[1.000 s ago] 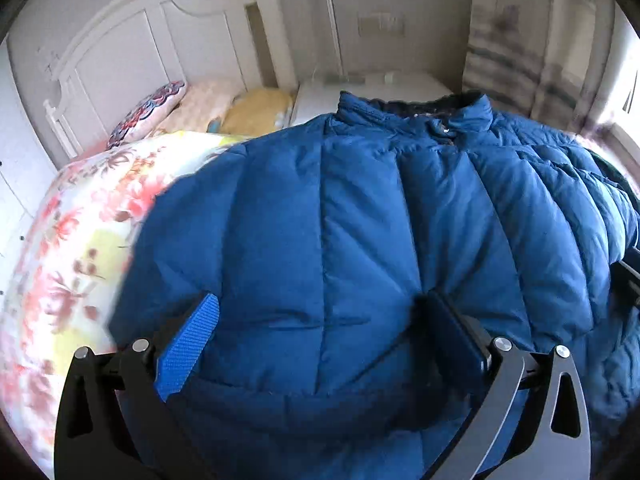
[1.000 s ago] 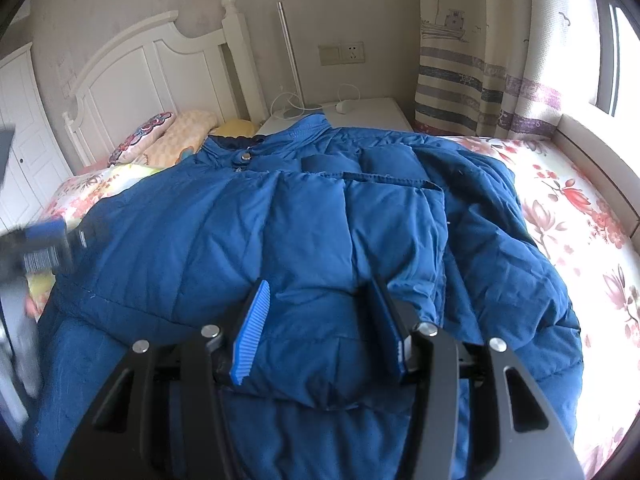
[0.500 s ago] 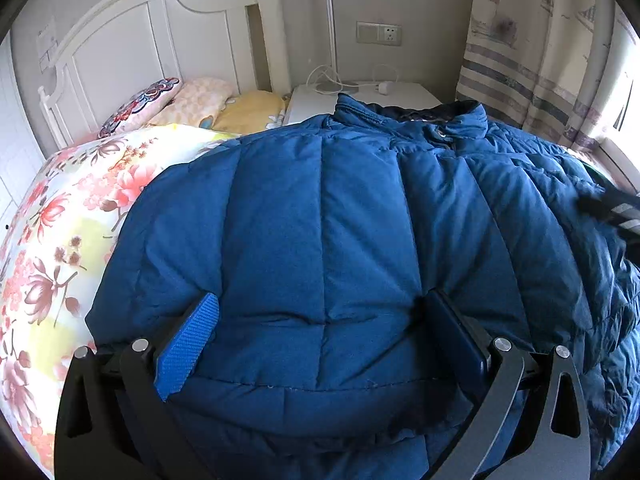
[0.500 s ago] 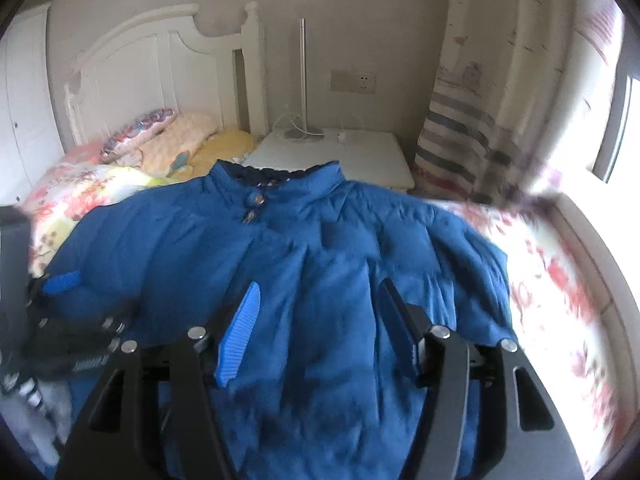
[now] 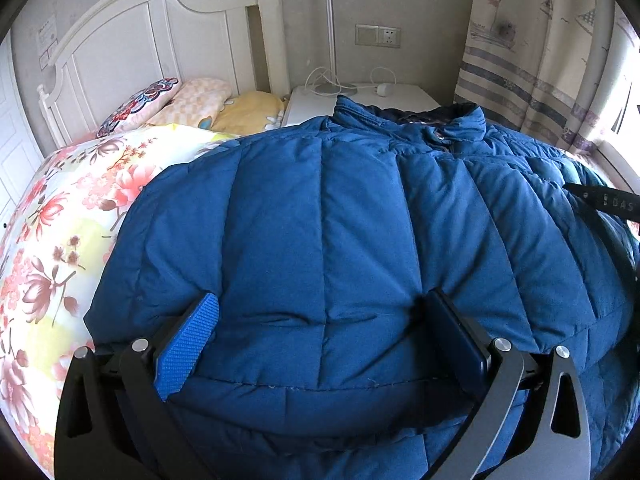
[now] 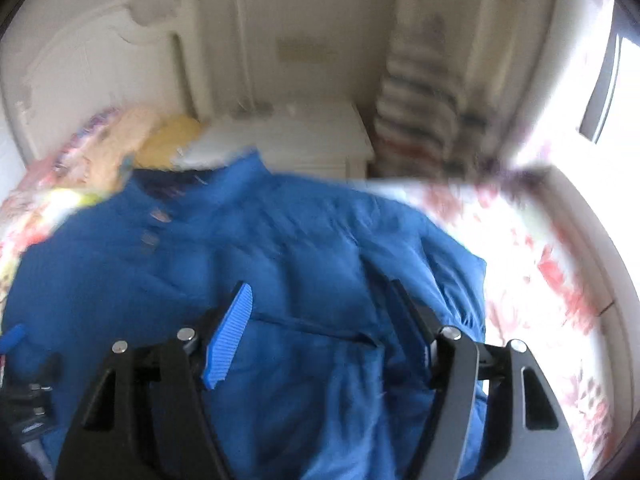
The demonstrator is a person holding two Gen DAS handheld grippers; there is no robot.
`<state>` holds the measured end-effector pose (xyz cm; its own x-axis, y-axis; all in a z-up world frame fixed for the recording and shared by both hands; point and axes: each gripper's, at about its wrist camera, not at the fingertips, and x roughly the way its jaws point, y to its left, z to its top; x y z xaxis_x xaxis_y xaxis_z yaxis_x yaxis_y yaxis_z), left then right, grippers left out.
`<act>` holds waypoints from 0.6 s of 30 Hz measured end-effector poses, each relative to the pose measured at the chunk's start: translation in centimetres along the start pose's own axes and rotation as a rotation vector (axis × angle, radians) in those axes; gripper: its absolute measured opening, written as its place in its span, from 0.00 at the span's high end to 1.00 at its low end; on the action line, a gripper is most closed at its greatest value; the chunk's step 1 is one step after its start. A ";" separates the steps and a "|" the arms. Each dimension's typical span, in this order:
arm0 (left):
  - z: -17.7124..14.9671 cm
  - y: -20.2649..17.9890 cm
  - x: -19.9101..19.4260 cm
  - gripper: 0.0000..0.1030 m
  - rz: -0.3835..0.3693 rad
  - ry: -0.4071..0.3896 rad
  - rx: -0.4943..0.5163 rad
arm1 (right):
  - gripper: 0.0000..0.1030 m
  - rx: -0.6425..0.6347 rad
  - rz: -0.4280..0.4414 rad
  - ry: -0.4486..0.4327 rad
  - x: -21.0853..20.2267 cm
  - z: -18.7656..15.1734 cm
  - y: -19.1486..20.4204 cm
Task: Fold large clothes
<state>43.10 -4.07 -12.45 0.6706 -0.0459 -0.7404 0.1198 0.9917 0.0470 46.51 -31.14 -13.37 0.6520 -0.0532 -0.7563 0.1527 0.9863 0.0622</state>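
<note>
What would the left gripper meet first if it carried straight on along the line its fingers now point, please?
Almost certainly the blue puffer jacket. The left gripper angles down at its quilted panel, which already bulges between the wide-set fingers. Whether the pads press it, I cannot tell.

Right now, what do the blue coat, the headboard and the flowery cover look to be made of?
Blue coat: smooth woven shell, probably synthetic, matte, with puffy stitched channels that suggest padding.
Headboard: likely painted wood, white satin finish, with moulded panels.
Flowery cover: soft printed cloth, perhaps cotton; its fibre cannot be told.
</note>
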 end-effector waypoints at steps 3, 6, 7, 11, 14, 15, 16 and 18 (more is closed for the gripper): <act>0.0 0.0 0.0 0.04 0.001 0.000 0.000 | 0.29 0.050 0.065 -0.021 -0.1 -0.4 -0.9; 0.0 0.0 0.1 0.04 0.002 0.001 0.001 | 0.30 0.045 -0.016 -0.102 -3.1 -1.1 -0.4; 0.0 0.1 0.1 0.04 0.001 0.001 0.001 | 0.30 0.039 -0.016 -0.141 -4.2 -1.4 -0.3; 0.0 0.0 0.1 0.04 0.001 0.001 0.001 | 0.30 -0.095 0.059 -0.198 -7.9 -4.3 3.0; 0.0 0.1 0.1 0.04 -0.001 -0.001 -0.001 | 0.29 -0.228 0.033 -0.138 -6.9 -7.0 5.3; 0.0 0.1 0.2 0.04 0.000 0.000 -0.002 | 0.28 -0.247 0.020 -0.130 -6.0 -7.7 5.6; 0.0 0.1 0.2 0.04 -0.001 0.001 -0.003 | 0.28 -0.244 0.020 -0.117 -5.8 -7.7 5.5; 0.0 0.1 0.1 0.04 0.000 0.000 -0.003 | 0.25 -0.230 0.018 -0.099 -5.3 -7.2 5.5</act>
<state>43.19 -3.98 -12.56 0.6707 -0.0463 -0.7403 0.1177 0.9921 0.0445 38.53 -24.34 -13.65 0.7243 -0.0394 -0.6884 -0.0250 0.9962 -0.0834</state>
